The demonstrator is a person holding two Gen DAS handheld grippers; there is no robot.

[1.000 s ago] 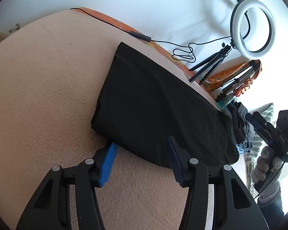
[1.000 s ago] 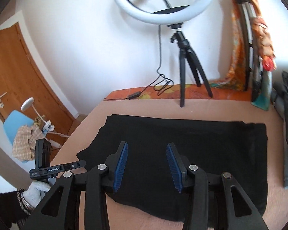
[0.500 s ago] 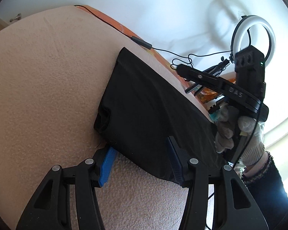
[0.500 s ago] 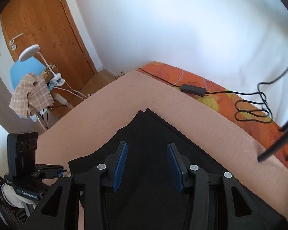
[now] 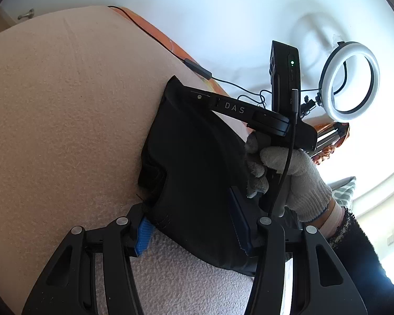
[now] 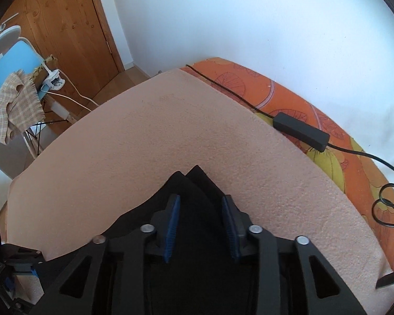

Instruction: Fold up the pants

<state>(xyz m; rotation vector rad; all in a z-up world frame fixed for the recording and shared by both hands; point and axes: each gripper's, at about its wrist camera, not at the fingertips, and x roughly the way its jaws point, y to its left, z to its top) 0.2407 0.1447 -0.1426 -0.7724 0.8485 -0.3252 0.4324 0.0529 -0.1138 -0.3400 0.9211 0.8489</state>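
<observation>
L gripper (image 5: 190, 225) jaws wide, straddling near edge of black pants (image 5: 191, 162), no grip. R gripper (image 6: 201, 225) spread wide over pants corner, nothing held.

"DAS" stands in pale letters on the right claw (image 5: 194, 97).

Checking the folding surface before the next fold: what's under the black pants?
The pants lie on a peach blanket that shows all around them. Whatever is directly beneath the cloth is covered.
</observation>
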